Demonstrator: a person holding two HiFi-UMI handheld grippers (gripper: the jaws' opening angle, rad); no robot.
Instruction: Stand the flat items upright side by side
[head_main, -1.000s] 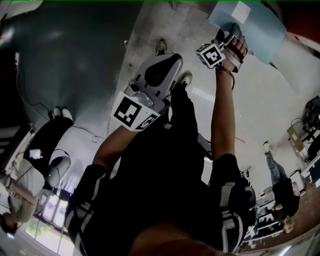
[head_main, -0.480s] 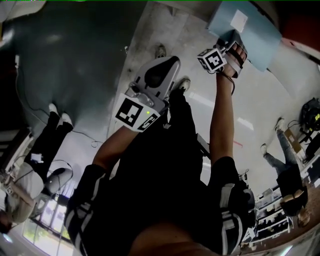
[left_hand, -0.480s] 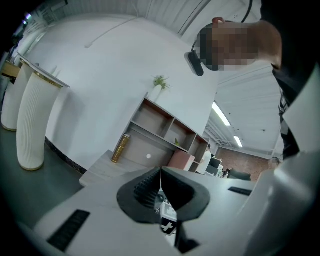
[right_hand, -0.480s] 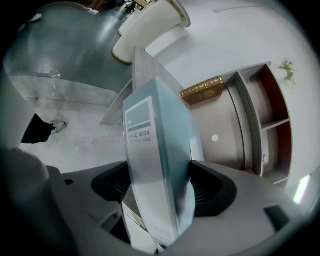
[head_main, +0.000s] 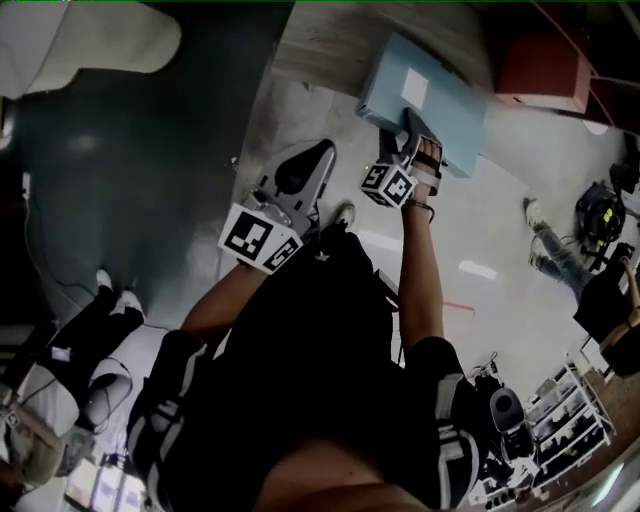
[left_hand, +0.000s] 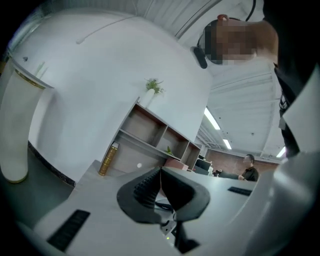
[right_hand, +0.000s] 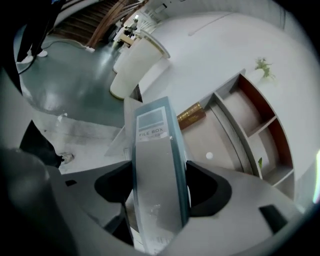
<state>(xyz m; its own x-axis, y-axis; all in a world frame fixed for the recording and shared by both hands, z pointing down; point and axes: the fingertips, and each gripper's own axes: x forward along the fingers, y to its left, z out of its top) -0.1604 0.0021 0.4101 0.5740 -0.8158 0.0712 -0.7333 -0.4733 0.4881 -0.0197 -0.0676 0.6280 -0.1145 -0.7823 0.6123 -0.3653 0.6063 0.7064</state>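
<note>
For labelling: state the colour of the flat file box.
Pale blue file box, clearest in head view.

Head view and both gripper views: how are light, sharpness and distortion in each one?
Head view: dark in the middle, where black clothing fills it; the pale floor is bright; edges bend. Left gripper view: strong fisheye with black corners, white wall bright, shut left tongs fairly sharp. Right gripper view: same fisheye; the file box has a readable label, its near end soft.

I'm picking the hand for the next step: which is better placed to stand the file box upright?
Right. The right tongs have just been closing and grip the blue file box by its sides; the left tongs are shut and empty.
</note>
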